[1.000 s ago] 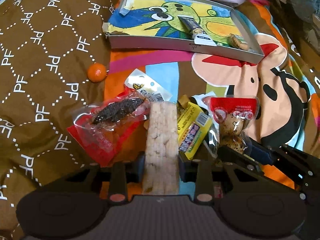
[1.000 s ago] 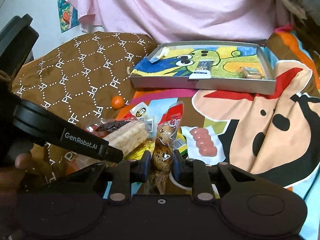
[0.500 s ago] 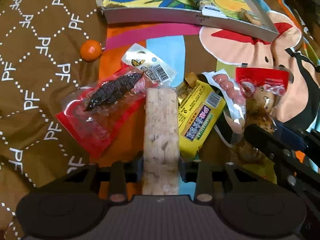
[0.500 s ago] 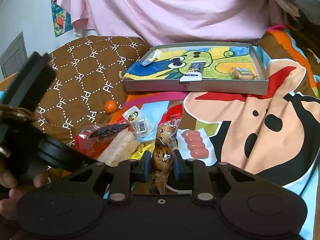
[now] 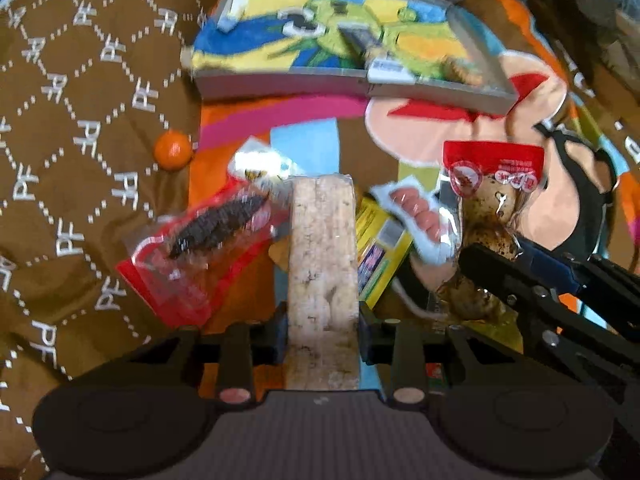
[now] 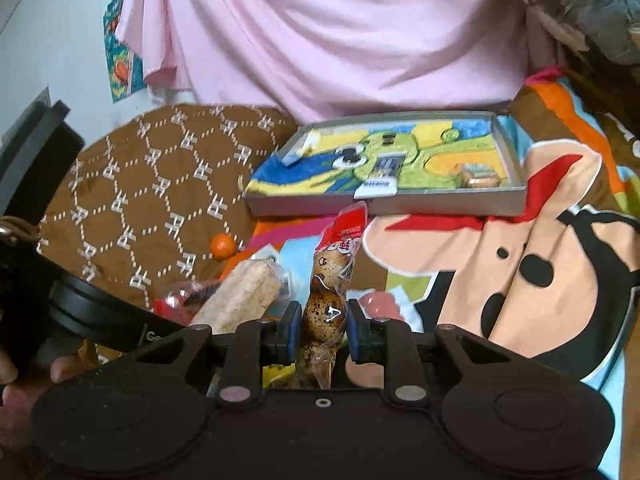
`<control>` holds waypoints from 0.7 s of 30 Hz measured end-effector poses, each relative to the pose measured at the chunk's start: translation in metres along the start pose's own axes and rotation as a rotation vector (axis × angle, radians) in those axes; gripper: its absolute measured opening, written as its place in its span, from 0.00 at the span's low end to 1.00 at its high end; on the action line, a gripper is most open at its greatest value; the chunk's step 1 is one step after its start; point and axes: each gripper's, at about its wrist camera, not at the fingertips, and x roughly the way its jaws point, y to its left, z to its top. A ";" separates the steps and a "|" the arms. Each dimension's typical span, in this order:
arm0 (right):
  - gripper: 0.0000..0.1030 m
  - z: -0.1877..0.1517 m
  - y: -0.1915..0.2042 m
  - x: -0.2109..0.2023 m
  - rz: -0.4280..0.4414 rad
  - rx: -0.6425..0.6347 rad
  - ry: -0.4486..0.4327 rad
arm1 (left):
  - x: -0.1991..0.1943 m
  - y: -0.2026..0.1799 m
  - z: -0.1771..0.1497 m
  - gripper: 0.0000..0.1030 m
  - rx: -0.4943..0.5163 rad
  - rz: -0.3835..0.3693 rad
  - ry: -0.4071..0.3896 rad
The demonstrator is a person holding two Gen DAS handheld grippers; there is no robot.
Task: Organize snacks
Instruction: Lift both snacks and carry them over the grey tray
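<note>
My left gripper (image 5: pixel 322 330) is shut on a long pale rice-cracker bar (image 5: pixel 322 264) and holds it above the snack pile. My right gripper (image 6: pixel 320 330) is shut on a clear packet of speckled quail eggs (image 6: pixel 326 300) with a red top; the packet also shows at right in the left wrist view (image 5: pixel 490 208). The grey tray (image 6: pixel 384 202) with a cartoon lining lies ahead and holds a dark snack packet (image 6: pixel 382 174) and a small wrapped snack (image 6: pixel 478 176). On the blanket lie a red dried-fish packet (image 5: pixel 200 248), a yellow packet (image 5: pixel 378 252) and a pink sausage packet (image 5: pixel 418 216).
A small orange (image 5: pixel 173 149) sits on the brown quilt (image 5: pixel 80 120) at left. A white sachet (image 5: pixel 256 168) lies behind the fish packet. Pink cloth (image 6: pixel 340 40) hangs behind the tray. The cartoon blanket (image 6: pixel 540 272) spreads to the right.
Both grippers have lifted and tilted back up with their snacks, so the tray sits fuller in view. The right gripper has moved nearer the tray.
</note>
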 end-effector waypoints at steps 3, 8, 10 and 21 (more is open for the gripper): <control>0.24 0.008 -0.006 -0.008 -0.018 0.007 -0.047 | -0.011 -0.005 0.009 0.35 0.002 0.007 -0.062; 0.24 0.034 -0.023 -0.011 -0.048 0.025 -0.139 | -0.024 -0.014 0.039 0.35 -0.032 0.006 -0.142; 0.24 0.048 -0.034 -0.010 -0.043 0.040 -0.182 | -0.026 -0.019 0.054 0.35 -0.033 0.012 -0.170; 0.24 0.107 -0.108 0.035 -0.033 0.153 -0.391 | -0.003 -0.057 0.150 0.35 -0.029 0.005 -0.281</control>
